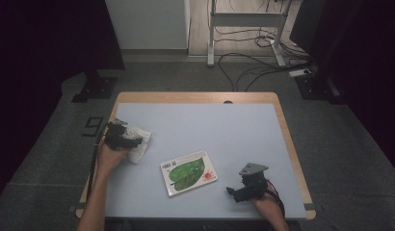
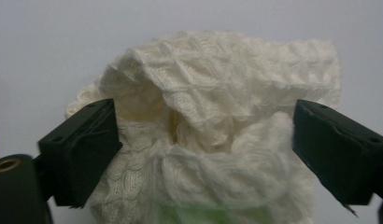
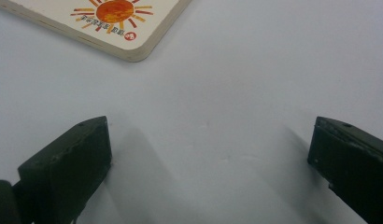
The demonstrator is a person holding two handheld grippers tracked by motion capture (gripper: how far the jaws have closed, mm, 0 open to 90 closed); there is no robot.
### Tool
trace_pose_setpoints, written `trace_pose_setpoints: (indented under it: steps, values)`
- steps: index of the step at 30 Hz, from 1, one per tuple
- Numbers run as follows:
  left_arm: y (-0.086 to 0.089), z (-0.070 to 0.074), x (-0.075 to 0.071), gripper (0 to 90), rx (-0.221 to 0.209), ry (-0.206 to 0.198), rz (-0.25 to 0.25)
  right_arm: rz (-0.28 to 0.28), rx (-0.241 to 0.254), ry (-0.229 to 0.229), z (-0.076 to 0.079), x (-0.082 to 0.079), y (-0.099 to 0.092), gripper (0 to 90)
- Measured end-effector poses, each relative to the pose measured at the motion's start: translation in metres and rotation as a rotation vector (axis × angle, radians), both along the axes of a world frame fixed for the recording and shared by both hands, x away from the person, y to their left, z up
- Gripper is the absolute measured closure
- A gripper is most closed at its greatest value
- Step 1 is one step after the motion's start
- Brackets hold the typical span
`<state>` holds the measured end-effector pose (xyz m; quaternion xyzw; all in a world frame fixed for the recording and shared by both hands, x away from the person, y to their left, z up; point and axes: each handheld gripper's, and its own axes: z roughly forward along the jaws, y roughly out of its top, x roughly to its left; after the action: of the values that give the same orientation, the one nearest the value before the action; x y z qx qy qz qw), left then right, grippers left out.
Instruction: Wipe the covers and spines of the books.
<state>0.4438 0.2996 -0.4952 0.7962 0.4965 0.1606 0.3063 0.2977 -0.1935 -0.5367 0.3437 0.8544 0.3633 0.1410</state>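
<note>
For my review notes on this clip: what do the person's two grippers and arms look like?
Both grippers are black, each with two blocky black jaws. The right gripper carries a grey three-cornered plate on top, and a dark cable trails from it past the hand. The left gripper is a bulky black body with a dark cable running back beside the forearm. Both forearms are bare, with no sleeves in view.

cloth (image 2: 213, 116): white knitted wool, nubbly | book (image 1: 189, 172): glossy card | table (image 1: 224, 130): smooth matt grey-blue
</note>
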Motion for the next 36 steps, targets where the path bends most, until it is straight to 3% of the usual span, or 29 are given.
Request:
trace_pose_setpoints:
  steps: [3,9,14,20,25,33,36]
  values:
    - [-0.003,-0.006,0.003,17.2,0.005,0.011,-0.009,0.0,0.0,-0.001,0.0,0.0,0.0,0.0]
    - [-0.009,-0.013,0.003,34.1,0.073,0.013,-0.038,0.0,0.0,-0.001,0.0,0.0,0.0,0.0]
    - [-0.007,-0.014,0.002,45.2,0.057,0.019,-0.035,0.0,0.0,-0.001,0.0,0.0,0.0,0.0]
    - [-0.001,-0.016,-0.002,65.1,0.007,0.005,-0.031,0.001,-0.001,-0.002,0.0,0.0,0.0,0.0]
    - [0.001,-0.011,-0.003,67.9,0.007,0.003,-0.047,0.001,-0.001,-0.002,0.0,0.0,0.0,0.0]
    - [0.008,0.01,-0.014,67.7,-0.044,-0.013,-0.078,0.001,-0.001,-0.003,0.0,0.0,0.0,0.0]
    - [0.008,0.019,-0.021,67.4,-0.04,-0.035,-0.097,0.001,-0.001,-0.003,0.0,0.0,0.0,0.0]
